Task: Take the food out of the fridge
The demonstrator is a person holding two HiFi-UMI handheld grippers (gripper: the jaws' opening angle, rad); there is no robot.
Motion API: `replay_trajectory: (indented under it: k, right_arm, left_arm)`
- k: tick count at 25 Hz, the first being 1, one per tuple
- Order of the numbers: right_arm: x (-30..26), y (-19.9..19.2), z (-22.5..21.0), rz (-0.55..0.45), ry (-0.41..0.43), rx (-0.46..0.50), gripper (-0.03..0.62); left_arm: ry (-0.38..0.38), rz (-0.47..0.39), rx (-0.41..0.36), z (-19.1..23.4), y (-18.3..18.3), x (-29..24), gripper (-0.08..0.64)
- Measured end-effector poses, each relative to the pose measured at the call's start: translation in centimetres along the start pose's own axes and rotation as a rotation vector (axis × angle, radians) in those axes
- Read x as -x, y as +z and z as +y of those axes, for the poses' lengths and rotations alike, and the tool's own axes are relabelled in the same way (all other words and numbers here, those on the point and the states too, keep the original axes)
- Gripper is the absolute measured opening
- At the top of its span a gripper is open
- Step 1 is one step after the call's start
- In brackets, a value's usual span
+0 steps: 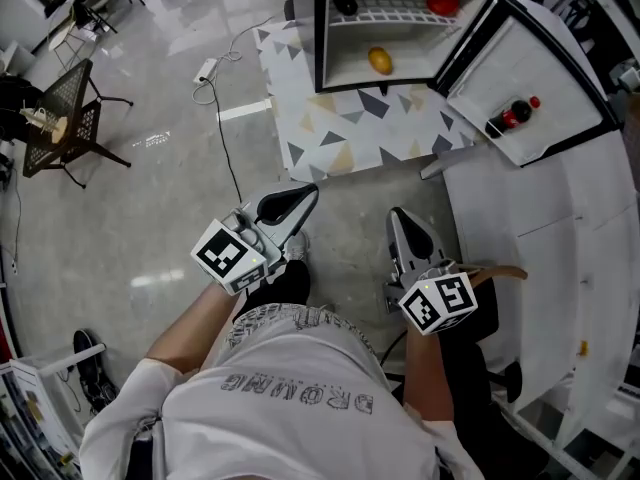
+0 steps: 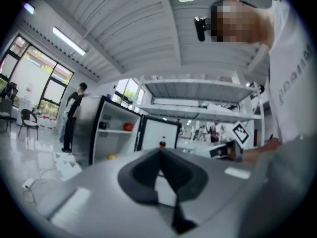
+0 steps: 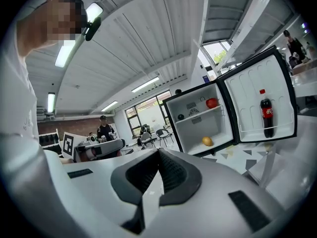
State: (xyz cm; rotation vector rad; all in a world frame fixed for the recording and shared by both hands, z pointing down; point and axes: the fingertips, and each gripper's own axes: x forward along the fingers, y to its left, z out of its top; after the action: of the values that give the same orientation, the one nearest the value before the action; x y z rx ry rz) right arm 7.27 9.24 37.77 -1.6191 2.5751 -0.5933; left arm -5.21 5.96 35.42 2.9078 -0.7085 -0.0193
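- White walls line the open fridge (image 1: 325, 28), seen at twelve o'clock in the head view on a patterned mat (image 1: 350, 133); its door (image 1: 560, 98) is swung out toward two o'clock.
- On the upper shelf a red fruit (image 1: 443, 1) is set at the right and a dark item (image 1: 343, 1) at the left. A yellow fruit (image 1: 380, 61) is laid on the fridge floor, and a cola bottle (image 1: 512, 115) is held in the door rack.
- The left gripper (image 1: 303, 196) and the right gripper (image 1: 398, 218) are held at seven and five o'clock of the fridge, well apart from it, and both are pointed toward it.
- In the left gripper view, the left gripper (image 2: 160, 152) is seen with its jaws brought together and nothing between them. The fridge (image 2: 94, 133) is placed at nine o'clock, with the red fruit (image 2: 128, 127), the yellow fruit (image 2: 112, 156) and the cola bottle (image 2: 162, 144) all far beyond the tips.
- In the right gripper view, the right gripper (image 3: 159, 155) is likewise closed and empty. The fridge (image 3: 171, 120) is found at two o'clock, the red fruit (image 3: 212, 102) on its shelf, the yellow fruit (image 3: 207, 141) on its floor and the cola bottle (image 3: 266, 113) upright in the door (image 3: 247, 90).
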Motion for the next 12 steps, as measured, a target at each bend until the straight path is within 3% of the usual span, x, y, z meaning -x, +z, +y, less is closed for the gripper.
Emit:
replay_trajectory:
  k: [12]
  right_arm:
    - [-9.2, 2.7, -0.4, -0.002, -0.037, -0.001, 0.002]
  left_arm:
    - [-0.042, -0.002, 0.009, 9.1, 1.8, -1.7, 0.008]
